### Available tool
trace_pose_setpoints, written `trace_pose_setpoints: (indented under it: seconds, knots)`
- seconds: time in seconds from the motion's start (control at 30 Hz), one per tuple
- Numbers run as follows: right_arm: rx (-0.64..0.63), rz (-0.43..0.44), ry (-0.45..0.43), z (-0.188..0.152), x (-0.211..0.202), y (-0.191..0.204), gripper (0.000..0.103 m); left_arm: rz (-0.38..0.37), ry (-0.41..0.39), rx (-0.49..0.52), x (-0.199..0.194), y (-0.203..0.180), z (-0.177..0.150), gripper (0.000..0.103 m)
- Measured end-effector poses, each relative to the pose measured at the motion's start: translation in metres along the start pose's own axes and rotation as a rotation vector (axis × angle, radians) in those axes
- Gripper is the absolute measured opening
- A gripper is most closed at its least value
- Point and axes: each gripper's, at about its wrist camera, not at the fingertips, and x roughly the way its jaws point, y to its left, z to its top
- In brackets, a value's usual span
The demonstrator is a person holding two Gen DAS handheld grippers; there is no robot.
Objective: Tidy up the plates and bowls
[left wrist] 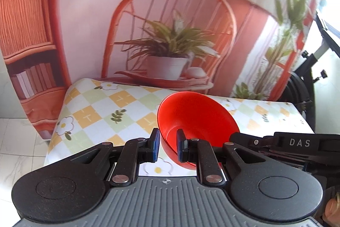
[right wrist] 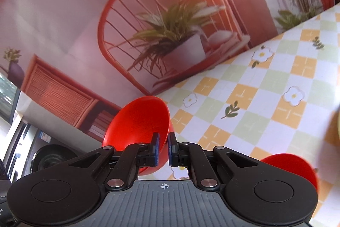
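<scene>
Checkered tablecloth [left wrist: 119, 103], probably two claw-pinched bowls.

I see a table [left wrist: 89, 112] in front of me, covered with a checked cloth [right wrist: 265, 86] of white, pale green and orange squares with printed daisies and leaf sprigs. A second red bowl [right wrist: 291, 165] sits on the cloth at my right; its contact is hidden.

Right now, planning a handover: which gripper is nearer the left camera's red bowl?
Left. The left gripper straddles the red bowl's near rim; the right gripper lies just beside it, rightward.
</scene>
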Motion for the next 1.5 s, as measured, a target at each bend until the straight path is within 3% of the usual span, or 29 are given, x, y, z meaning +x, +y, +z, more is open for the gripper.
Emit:
trace_pose_setpoints:
  seconds: [0.43, 0.73, 0.9, 1.07, 1.5]
  knots:
    - [-0.062, -0.047, -0.132, -0.013, -0.075, -0.062, 0.009, -0.144, 0.023, 0.05, -0.005, -0.064, -0.034, 0.018]
    - [-0.075, -0.094, -0.161, -0.027, -0.102, -0.108, 0.009, -0.204, 0.076, 0.026, 0.009, -0.098, -0.07, 0.018]
    - [-0.058, -0.095, -0.142, -0.039, -0.107, -0.129, 0.009, -0.216, 0.092, -0.042, 0.014, -0.102, -0.087, 0.018]
    - [-0.092, -0.088, -0.129, -0.048, -0.106, -0.133, 0.009, -0.178, 0.091, -0.1, 0.017, -0.101, -0.102, 0.018]
    - [-0.2, -0.092, -0.125, -0.058, -0.099, -0.13, 0.009, -0.123, 0.077, -0.089, 0.019, -0.102, -0.116, 0.018]
